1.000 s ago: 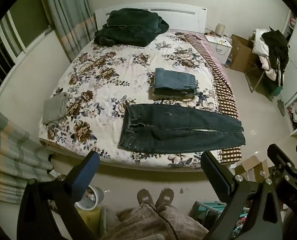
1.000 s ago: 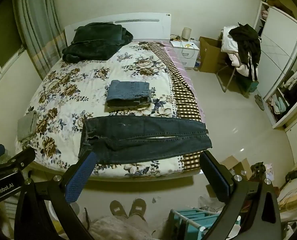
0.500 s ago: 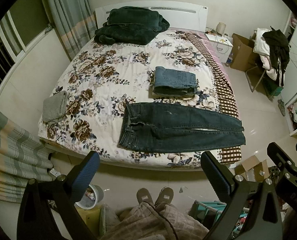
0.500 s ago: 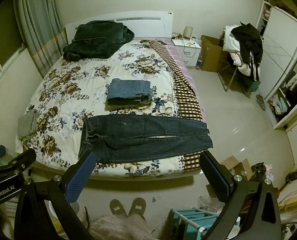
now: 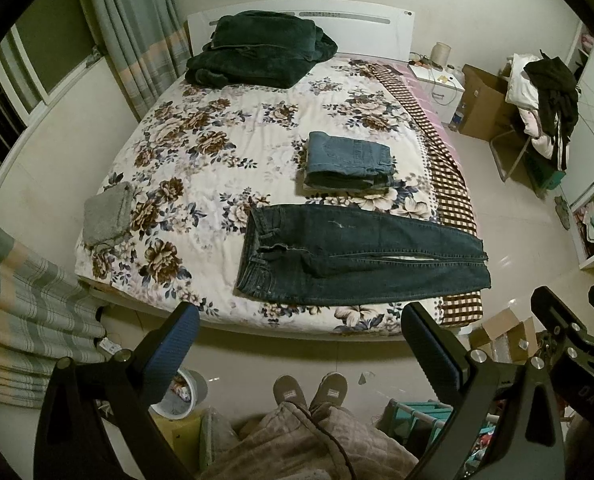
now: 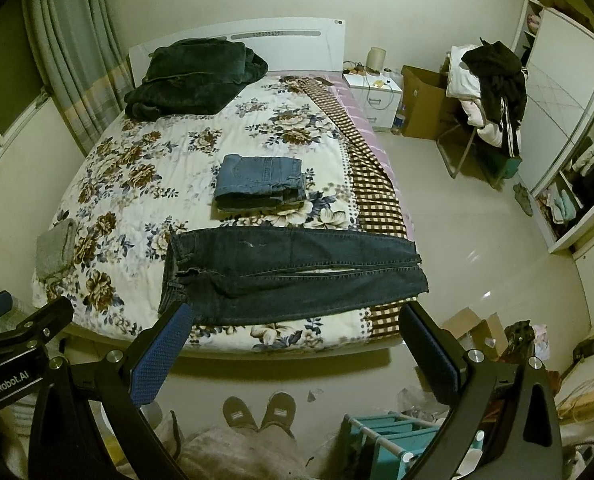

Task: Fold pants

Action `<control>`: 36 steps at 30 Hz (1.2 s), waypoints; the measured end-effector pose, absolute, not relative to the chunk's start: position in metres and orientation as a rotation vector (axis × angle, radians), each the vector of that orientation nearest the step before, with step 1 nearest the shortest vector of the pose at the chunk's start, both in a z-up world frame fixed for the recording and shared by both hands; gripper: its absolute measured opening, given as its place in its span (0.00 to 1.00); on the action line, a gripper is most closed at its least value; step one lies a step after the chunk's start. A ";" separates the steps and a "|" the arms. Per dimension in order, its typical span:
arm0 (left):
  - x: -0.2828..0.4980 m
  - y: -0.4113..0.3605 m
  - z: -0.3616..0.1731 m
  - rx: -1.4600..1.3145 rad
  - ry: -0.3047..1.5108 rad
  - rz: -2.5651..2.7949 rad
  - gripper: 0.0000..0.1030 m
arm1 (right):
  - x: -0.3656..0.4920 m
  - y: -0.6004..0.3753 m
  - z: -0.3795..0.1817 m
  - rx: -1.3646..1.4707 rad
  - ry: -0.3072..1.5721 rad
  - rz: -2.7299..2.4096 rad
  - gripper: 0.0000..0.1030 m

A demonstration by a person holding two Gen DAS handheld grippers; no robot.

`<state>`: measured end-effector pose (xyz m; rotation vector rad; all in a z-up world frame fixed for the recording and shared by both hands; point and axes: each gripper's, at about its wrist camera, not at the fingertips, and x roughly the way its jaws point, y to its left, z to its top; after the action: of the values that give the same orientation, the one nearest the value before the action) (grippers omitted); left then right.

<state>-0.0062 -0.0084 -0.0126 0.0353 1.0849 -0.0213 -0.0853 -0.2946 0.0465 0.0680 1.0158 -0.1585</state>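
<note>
While both grippers hang above the floor at the foot of the bed, the dark denim jeans (image 5: 357,256) lie flat and lengthwise across the floral quilt (image 5: 217,152), waistband toward the left gripper's side, legs reaching a checked blanket (image 5: 453,184). The left gripper (image 5: 299,340) holds its blue-padded jaws spread wide, empty, the jeans ahead and apart from it. The right gripper (image 6: 295,338) is likewise spread and empty, fingertips overlapping the jeans' near edge in view. Beyond sits a folded lighter-blue jeans stack (image 6: 261,182).
</note>
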 end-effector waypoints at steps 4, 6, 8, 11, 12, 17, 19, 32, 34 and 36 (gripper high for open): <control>-0.006 -0.009 -0.014 0.036 1.086 -0.023 1.00 | -0.083 -0.294 0.046 0.069 1.018 -0.158 1.00; -0.005 -0.008 -0.012 0.035 1.089 -0.024 1.00 | -0.082 -0.293 0.046 0.068 1.017 -0.158 1.00; -0.005 -0.008 -0.012 0.034 1.090 -0.025 1.00 | -0.081 -0.293 0.045 0.068 1.017 -0.158 1.00; -0.007 -0.009 -0.019 0.032 1.093 -0.026 1.00 | -0.079 -0.293 0.045 0.071 1.021 -0.158 1.00; -0.007 -0.009 -0.018 0.031 1.092 -0.026 1.00 | -0.077 -0.293 0.045 0.072 1.022 -0.157 1.00; -0.007 -0.010 -0.021 0.030 1.093 -0.025 1.00 | -0.075 -0.292 0.044 0.073 1.025 -0.156 1.00; -0.007 -0.010 -0.020 0.034 1.095 -0.025 1.00 | -0.074 -0.292 0.044 0.073 1.025 -0.157 1.00; -0.003 -0.005 -0.029 0.030 1.096 -0.025 1.00 | -0.075 -0.280 0.039 0.078 1.031 -0.154 1.00; -0.003 -0.005 -0.028 0.030 1.098 -0.027 1.00 | -0.076 -0.279 0.039 0.077 1.032 -0.154 1.00; -0.003 -0.005 -0.028 0.030 1.098 -0.026 1.00 | -0.074 -0.280 0.039 0.078 1.033 -0.153 1.00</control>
<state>-0.0026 -0.0052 -0.0282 0.0295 1.0980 -0.0263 -0.0743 -0.2797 0.0393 0.0780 1.0328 -0.1534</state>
